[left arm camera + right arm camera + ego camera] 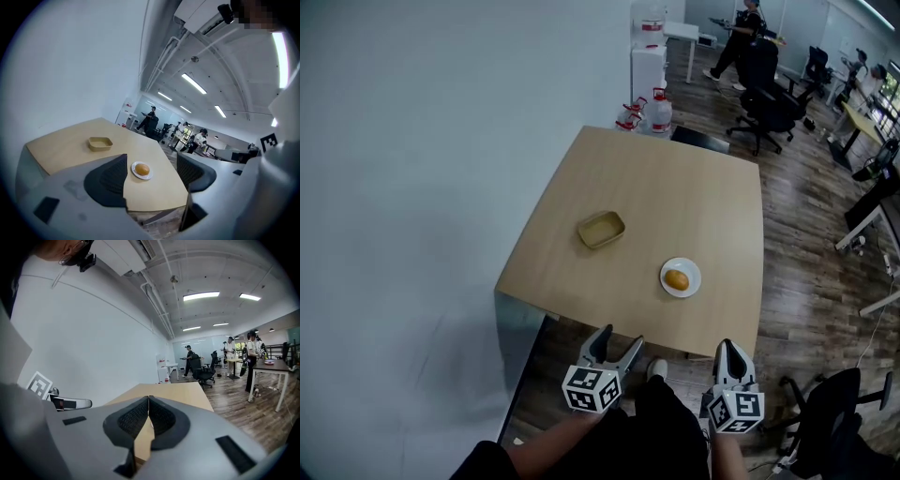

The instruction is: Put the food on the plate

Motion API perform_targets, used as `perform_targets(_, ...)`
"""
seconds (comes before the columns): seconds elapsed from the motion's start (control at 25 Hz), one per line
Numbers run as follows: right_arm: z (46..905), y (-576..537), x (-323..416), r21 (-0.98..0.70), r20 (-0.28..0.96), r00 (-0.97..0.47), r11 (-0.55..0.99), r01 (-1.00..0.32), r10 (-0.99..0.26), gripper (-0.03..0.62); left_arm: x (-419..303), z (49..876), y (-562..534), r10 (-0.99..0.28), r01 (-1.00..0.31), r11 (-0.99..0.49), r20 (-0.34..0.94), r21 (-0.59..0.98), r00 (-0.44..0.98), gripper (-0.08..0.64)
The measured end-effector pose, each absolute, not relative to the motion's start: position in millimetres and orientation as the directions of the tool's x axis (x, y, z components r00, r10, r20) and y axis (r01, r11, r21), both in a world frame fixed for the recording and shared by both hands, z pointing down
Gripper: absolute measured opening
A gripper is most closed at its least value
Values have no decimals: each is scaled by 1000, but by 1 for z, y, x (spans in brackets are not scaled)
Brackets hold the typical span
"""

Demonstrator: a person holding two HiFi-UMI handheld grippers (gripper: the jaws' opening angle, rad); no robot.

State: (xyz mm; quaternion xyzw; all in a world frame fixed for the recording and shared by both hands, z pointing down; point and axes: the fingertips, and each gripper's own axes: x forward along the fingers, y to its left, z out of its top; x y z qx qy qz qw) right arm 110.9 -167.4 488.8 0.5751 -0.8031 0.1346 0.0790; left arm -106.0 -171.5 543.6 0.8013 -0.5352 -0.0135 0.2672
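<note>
the food [677, 279], a small rounded golden-orange piece, already sits in the middle of the white plate [695, 284] near the front right of the counter [656, 187], with an empty tan tray [601, 230] well apart to its left. whether it is a bun or a fruit is too small to tell. both tools hang back at the person's body, off the counter's near edge and touching nothing. the left hand-held gripper [620, 337] has its jaws spread wide and empty, and in its own view the plate shows through the gap. the right hand-held gripper [729, 349] has its pads pressed together with nothing between them. judging by its size, the food is light and takes little force to lift. if it is bread it will dent under a hard squeeze, and if it is fruit its smooth round skin may roll or slip out of the pads. either way the best hold looks to be across its widest middle, with the jaws coming down on opposite sides and closing gently. the plate looks light and glazed, so a sideways nudge could slide it on the smooth counter. as things lie, the task looks done.
</note>
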Motion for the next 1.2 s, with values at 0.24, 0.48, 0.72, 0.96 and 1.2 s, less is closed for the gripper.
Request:
perform_targets(0.24, 489, -129, 58, -143, 278, -393, 366, -919, -877, 60, -95, 518, -125, -844, -816, -344, 228, 464, 486, 290)
perform_targets(0.48, 477, -120, 40, -90, 248, -387, 376, -922, -888, 60, -110, 492, -117, -871, -860, -393, 168, 327, 462, 38)
perform_targets(0.72, 470, -124, 45, -77, 236, -342, 334, -940, -910, 60, -124, 481, -120, -887, -872, -394, 128, 291, 443, 23)
perform_targets(0.96, 464, -125, 46, -5, 245, -327, 336, -942, -913, 60, -127, 480, -124, -891, -873, -389, 120, 292, 438, 23)
perform_targets(1.2, 465, -124, 36, 13, 248, -341, 356, -935, -907, 60, -124, 475, -126, -891, -876, -411, 92, 251, 444, 21)
